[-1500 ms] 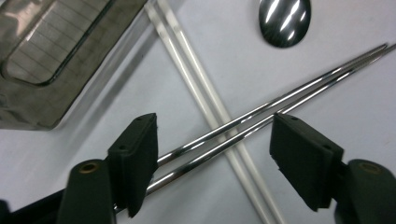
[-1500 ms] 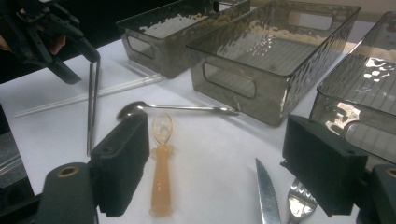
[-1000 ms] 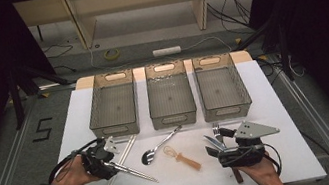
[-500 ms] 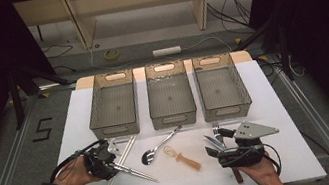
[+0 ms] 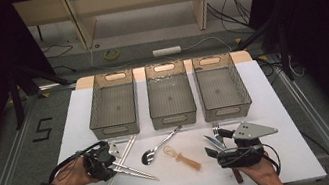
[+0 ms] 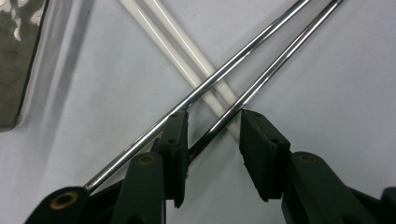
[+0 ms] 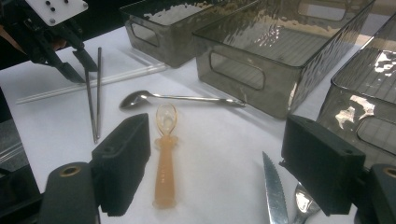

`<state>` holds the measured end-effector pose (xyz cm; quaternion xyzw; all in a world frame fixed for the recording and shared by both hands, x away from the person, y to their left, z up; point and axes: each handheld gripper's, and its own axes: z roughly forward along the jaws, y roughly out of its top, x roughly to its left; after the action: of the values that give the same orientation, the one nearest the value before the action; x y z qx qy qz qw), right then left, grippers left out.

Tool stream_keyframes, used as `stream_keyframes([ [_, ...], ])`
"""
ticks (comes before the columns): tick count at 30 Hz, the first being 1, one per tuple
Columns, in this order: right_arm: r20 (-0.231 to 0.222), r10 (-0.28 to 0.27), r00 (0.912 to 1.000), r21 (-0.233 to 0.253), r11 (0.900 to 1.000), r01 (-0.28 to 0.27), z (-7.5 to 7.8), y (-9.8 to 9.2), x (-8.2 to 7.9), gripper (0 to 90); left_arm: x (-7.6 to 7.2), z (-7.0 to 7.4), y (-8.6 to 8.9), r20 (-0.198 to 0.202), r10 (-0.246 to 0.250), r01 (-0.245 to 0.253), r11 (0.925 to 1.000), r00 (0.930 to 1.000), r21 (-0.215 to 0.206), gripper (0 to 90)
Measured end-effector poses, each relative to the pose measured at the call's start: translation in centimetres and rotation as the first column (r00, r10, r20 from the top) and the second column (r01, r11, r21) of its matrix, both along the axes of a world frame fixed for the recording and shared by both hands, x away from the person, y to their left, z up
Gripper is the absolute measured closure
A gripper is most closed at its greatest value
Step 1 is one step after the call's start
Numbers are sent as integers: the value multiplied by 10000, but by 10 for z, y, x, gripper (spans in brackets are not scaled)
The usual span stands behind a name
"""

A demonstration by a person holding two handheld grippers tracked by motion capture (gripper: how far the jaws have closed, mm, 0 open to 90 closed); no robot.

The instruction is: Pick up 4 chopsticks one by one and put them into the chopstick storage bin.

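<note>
Two metal chopsticks (image 5: 135, 172) lie crossed over two white chopsticks (image 5: 115, 174) at the front left of the white table (image 5: 276, 104). My left gripper (image 5: 113, 166) is down on them, open; in the left gripper view one metal chopstick (image 6: 261, 88) runs between the jaws of my left gripper (image 6: 212, 128) and the other (image 6: 210, 79) passes outside the left jaw. My right gripper (image 5: 210, 146) is open at the front right. In its view my right gripper (image 7: 217, 135) faces an orange plastic spoon (image 7: 164, 154), with a serrated knife (image 7: 273, 191) near the right jaw.
Three clear grey bins (image 5: 113, 108) (image 5: 170, 96) (image 5: 221, 90) stand side by side across the back of the table. A metal spoon (image 5: 159, 149) lies at mid-table next to the orange spoon (image 5: 183, 157). A fork (image 5: 216, 130) lies by the knife.
</note>
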<state>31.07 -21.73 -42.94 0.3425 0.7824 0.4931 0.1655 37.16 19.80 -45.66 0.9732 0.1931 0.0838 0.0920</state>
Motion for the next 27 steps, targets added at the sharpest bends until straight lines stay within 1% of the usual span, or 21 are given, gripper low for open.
stream_keyframes([
  [2,-15,0,10000,29,10000,0,0,0,0,249,0,0,0,-43,-55,55,10000,10000,42,631],
  [3,-34,19,10000,35,10000,-19,0,0,0,249,0,1,1,-115,-213,216,9996,9997,200,636],
  [6,-46,22,10000,-21,10000,-22,0,0,0,251,-1,1,1,-111,-213,215,9996,9997,171,641],
  [8,-44,17,10000,-20,10000,-18,0,0,0,251,-2,1,1,-177,-389,395,9986,9991,351,660],
  [11,-53,11,10000,10,10000,-11,0,1,0,251,-4,1,0,-202,-439,447,9983,9988,377,668],
  [14,-72,31,10000,-11,10000,-31,0,1,0,252,-4,0,0,-275,-562,575,9972,9980,475,682],
  [20,-93,11,10000,-41,10000,-11,0,1,0,254,-6,0,0,-284,-820,836,9946,9962,609,712],
  [22,-90,16,10000,-41,10000,-16,0,1,0,254,-7,0,0,-345,-867,886,9944,9956,582,715],
  [27,-103,19,9999,-48,10000,-19,0,1,0,255,-8,0,-1,-392,-1095,1120,9913,9932,697,733],
])
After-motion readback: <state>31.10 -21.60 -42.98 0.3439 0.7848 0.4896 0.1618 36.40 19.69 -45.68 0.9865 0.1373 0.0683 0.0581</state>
